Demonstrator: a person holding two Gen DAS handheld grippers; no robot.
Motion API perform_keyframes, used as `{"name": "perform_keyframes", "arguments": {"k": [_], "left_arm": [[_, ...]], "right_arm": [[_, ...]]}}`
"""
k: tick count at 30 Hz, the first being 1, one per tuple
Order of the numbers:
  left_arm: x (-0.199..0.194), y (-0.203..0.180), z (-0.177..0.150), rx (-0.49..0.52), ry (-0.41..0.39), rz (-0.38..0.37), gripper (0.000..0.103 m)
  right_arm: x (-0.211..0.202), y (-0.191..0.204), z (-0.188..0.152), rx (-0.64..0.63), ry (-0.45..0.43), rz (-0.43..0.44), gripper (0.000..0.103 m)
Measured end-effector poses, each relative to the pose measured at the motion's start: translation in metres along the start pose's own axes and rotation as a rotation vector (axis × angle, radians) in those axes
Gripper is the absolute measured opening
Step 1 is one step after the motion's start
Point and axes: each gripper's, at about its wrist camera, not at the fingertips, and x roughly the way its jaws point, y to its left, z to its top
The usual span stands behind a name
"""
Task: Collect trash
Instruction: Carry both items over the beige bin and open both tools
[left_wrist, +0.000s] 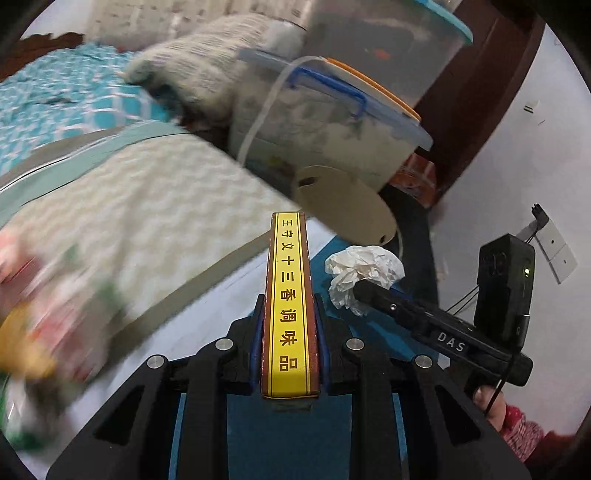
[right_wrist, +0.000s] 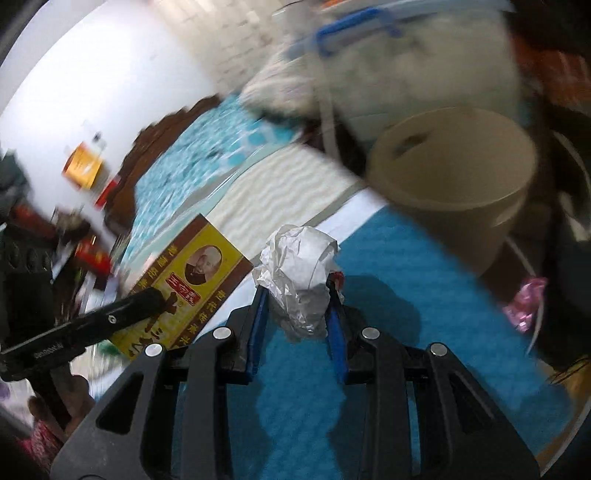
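My left gripper (left_wrist: 290, 306) is shut on a flat yellow and brown seasoning box (left_wrist: 289, 302), held edge-up in the air. The box also shows in the right wrist view (right_wrist: 184, 284) at the left. My right gripper (right_wrist: 297, 291) is shut on a crumpled white paper ball (right_wrist: 299, 273). The ball shows in the left wrist view (left_wrist: 364, 273) to the right of the box, with the right gripper (left_wrist: 360, 290) behind it. A beige round bin (right_wrist: 454, 177) stands ahead and to the right of the paper ball. It also shows in the left wrist view (left_wrist: 343, 206), beyond the box.
A bed with a teal patterned cover (left_wrist: 55, 92) and a cream mattress edge (left_wrist: 140, 206) lies to the left. Clear storage tubs with blue handles (left_wrist: 332, 122) stand behind the bin. A blue mat (right_wrist: 406, 314) covers the floor. Pink wrapping (right_wrist: 526, 299) lies at the right.
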Motion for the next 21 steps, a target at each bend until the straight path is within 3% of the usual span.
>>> {"name": "perform_keyframes", "arguments": {"k": [8, 12, 14, 15, 16, 18, 21], "left_arm": [[0.105, -0.037, 0.083, -0.003, 0.1, -0.096, 0.022], [0.141, -0.042, 0.104, -0.041, 0.119, -0.118, 0.022], [0.155, -0.046, 0.11, -0.05, 0.122, -0.104, 0.023], [0.162, -0.047, 0.112, -0.059, 0.123, -0.089, 0.031], [0.167, -0.047, 0.114, -0.067, 0.127, -0.079, 0.048], [0.171, -0.046, 0.113, -0.078, 0.118, -0.048, 0.064], [0.161, -0.046, 0.11, -0.054, 0.102, -0.037, 0.064]], "right_arm": [[0.006, -0.065, 0.066, 0.093, -0.035, -0.089, 0.033], [0.019, -0.086, 0.086, 0.091, -0.024, -0.147, 0.035], [0.027, -0.096, 0.092, 0.091, -0.004, -0.163, 0.042], [0.029, -0.098, 0.093, 0.094, -0.002, -0.169, 0.053], [0.029, -0.1, 0.093, 0.098, -0.01, -0.183, 0.065], [0.024, -0.103, 0.093, 0.105, -0.042, -0.201, 0.07], [0.01, -0.099, 0.09, 0.099, -0.096, -0.198, 0.07]]}}
